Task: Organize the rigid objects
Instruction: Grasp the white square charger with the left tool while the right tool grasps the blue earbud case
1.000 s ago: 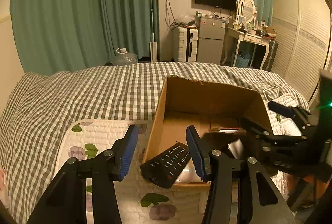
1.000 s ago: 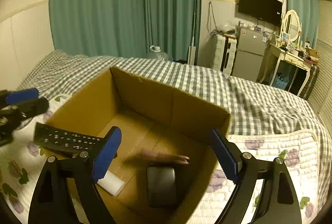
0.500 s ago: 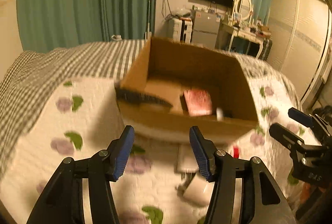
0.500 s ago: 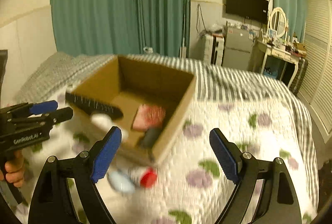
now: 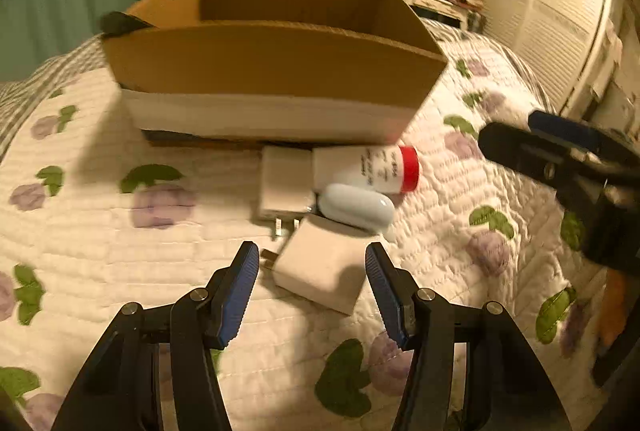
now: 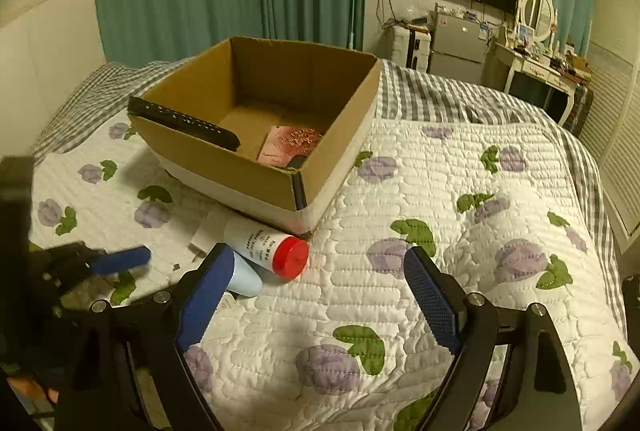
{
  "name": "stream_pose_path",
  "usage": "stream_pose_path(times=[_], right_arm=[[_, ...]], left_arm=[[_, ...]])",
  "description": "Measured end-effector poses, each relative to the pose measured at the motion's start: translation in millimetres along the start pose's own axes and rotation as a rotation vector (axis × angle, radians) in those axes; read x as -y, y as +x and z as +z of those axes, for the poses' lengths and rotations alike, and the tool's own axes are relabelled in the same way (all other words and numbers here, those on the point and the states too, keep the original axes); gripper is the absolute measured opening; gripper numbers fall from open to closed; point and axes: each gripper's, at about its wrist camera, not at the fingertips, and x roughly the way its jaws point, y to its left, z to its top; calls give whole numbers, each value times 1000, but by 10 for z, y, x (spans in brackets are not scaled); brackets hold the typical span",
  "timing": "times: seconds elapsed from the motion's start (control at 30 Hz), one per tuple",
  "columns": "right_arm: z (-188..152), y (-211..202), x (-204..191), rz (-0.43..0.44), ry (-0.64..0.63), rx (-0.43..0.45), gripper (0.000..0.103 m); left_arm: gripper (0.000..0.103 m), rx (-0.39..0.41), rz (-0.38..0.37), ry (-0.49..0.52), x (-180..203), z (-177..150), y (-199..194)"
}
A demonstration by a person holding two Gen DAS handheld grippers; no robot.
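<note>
Both grippers — left gripper (image 5: 312,283), right gripper (image 6: 320,295) — hung open and empty; closing on the near charger (image 5: 320,263) risked nudging the bottle (image 5: 366,169) rolling.

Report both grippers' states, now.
Left gripper: open, holding nothing; a white charger lies between its fingers.
Right gripper: open, empty.

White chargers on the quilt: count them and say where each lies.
2. One white charger lies against the box front; the other charger lies between the open left gripper fingers. More may be hidden.
</note>
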Motion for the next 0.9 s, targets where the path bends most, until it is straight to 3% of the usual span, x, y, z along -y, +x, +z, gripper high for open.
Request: stream_pose_path(times=[0.33,0.63,0.8,0.9], right_arm=[[-8,130,26,3,17,-40,87],[-13,123,36,2,21,-42,87],[-16,135,43,-1,23,-50,87],[-15,139,44,-2,24,-51,87]], left_arm=[[58,-7,-39,26,25,38,103],[58,-47,-121,-34,-132,21,-4],[58,-53,-116,-21,-95,35,-5],[58,-55,-163,-54,-113,68,-61]])
